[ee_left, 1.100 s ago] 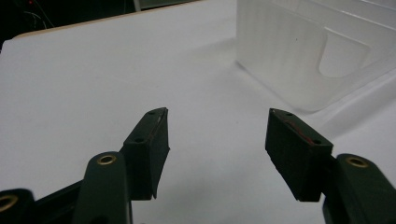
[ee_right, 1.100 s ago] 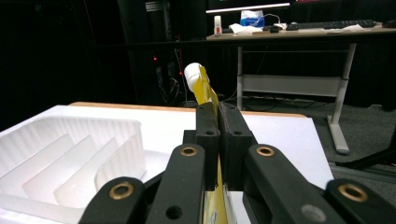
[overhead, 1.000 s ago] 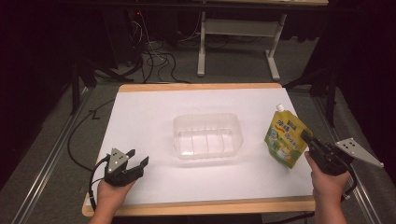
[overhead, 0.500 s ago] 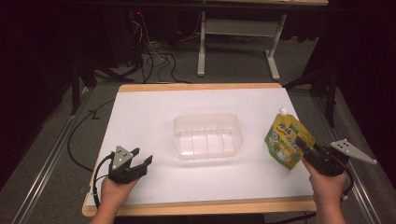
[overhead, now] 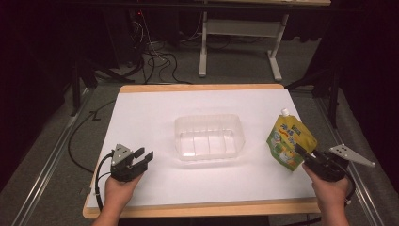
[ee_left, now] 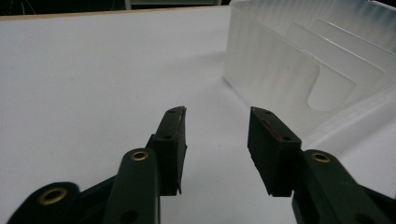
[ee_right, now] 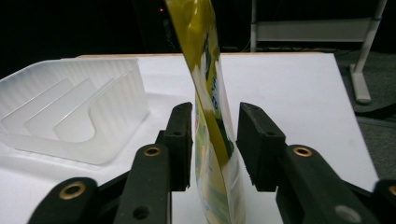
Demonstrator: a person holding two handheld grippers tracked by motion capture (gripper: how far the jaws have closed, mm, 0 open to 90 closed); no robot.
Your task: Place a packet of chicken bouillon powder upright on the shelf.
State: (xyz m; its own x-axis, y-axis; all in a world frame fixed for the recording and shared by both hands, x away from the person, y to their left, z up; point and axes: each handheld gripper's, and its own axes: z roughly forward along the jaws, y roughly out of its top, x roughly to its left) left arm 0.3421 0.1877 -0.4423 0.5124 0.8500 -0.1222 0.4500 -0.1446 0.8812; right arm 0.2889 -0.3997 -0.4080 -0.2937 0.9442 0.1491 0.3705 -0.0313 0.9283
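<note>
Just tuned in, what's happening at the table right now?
A person works two handheld grippers over a white table. The right gripper has its jaws around the edge of a standing yellow pouch; they have just been closing, but a gap shows on each side, so no firm grip yet. The left gripper hangs open with nothing between its jaws, beside the clear tray at the table's middle.

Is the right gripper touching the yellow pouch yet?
Cannot tell. In the right gripper view the pouch stands between the right gripper jaws, close against the left one, a gap at the right one.
</note>
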